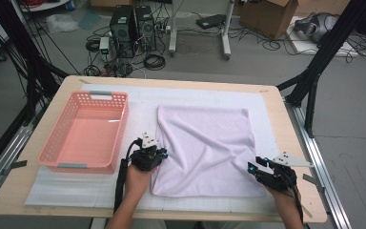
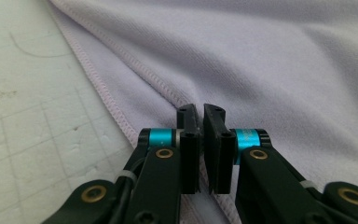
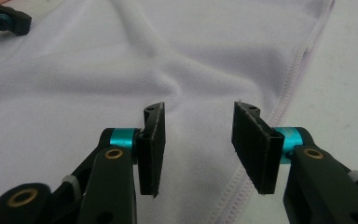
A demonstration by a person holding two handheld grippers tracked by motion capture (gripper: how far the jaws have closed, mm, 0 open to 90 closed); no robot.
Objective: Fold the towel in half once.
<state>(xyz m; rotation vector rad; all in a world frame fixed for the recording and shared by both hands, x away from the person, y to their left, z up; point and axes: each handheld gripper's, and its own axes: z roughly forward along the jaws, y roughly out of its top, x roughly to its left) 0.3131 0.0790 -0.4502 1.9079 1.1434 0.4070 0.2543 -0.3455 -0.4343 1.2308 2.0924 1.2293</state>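
Towel [image 1: 205, 148] flat near table's [image 1: 43, 198] front edge; your left gripper [image 2: 200, 114] pinches left hem, right gripper [image 3: 198, 112] spread over right hem. Next: close right, then lift.

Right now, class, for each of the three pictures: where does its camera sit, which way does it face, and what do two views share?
High view: above the near table edge, looking forward and down; both forearms, pink plastic basket.
Left gripper view: on the left gripper, shut on the lilac towel hem.
Right gripper view: on the right gripper, open over the towel's edge.
Shared: the towel.
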